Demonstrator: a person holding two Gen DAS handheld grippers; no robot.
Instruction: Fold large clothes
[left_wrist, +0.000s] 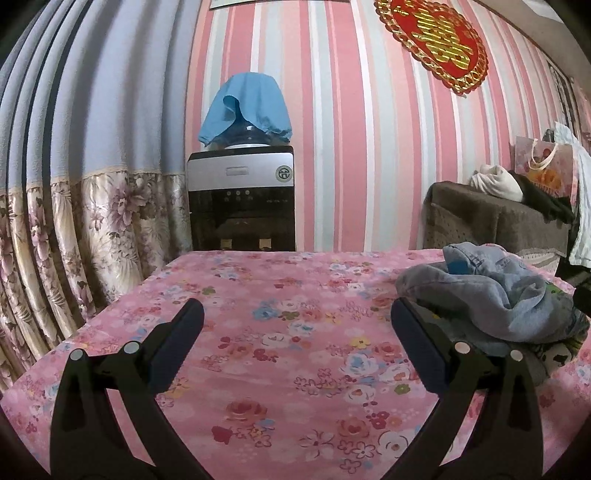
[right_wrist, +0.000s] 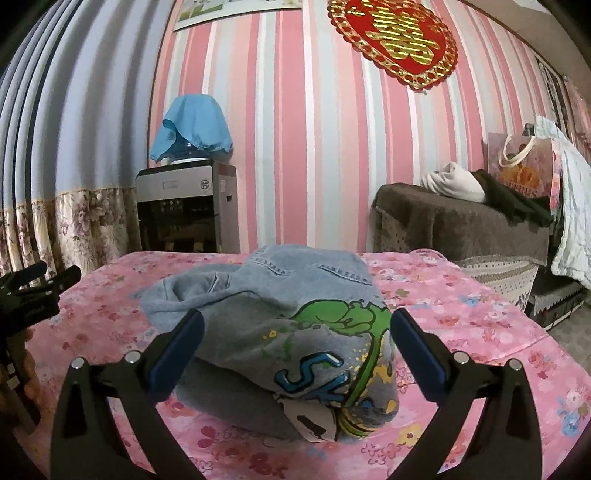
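Leftmost, a pleated curtain (left_wrist: 74, 147) hangs with a flowered band along its lower part. Next to it, against the pink striped wall (left_wrist: 351, 129), stands a water dispenser (left_wrist: 242, 195) whose bottle is draped with a blue cloth (left_wrist: 247, 107).

Nearer, a pink flowered sheet (left_wrist: 277, 350) covers the flat surface. The left gripper (left_wrist: 297, 314) hangs over a bare part of that sheet, its jaws spread wide and holding nothing. In the right wrist view the same gripper shows at the left edge (right_wrist: 37, 288), well apart from the clothes.

Further right lies the pile of clothes (right_wrist: 288, 332), crumpled on the sheet: a grey sweatshirt (right_wrist: 240, 325) with a green and blue cartoon print on its near side, and a pale denim piece (right_wrist: 310, 269) on the far side, partly on top of it. In the left wrist view the pile sits just beside that gripper's right finger (left_wrist: 417, 350); whether they touch cannot be told.

The right gripper (right_wrist: 297, 317) is lined up with the pile, its jaws also wide open and gripping nothing, the printed part of the sweatshirt showing between the two fingers.

High on the wall is a red and gold ornament (right_wrist: 395, 40). Farthest right, a brown covered seat (right_wrist: 461, 221) carries a white bundle (right_wrist: 454, 181), dark cloth and a flowered paper bag (right_wrist: 521, 166).
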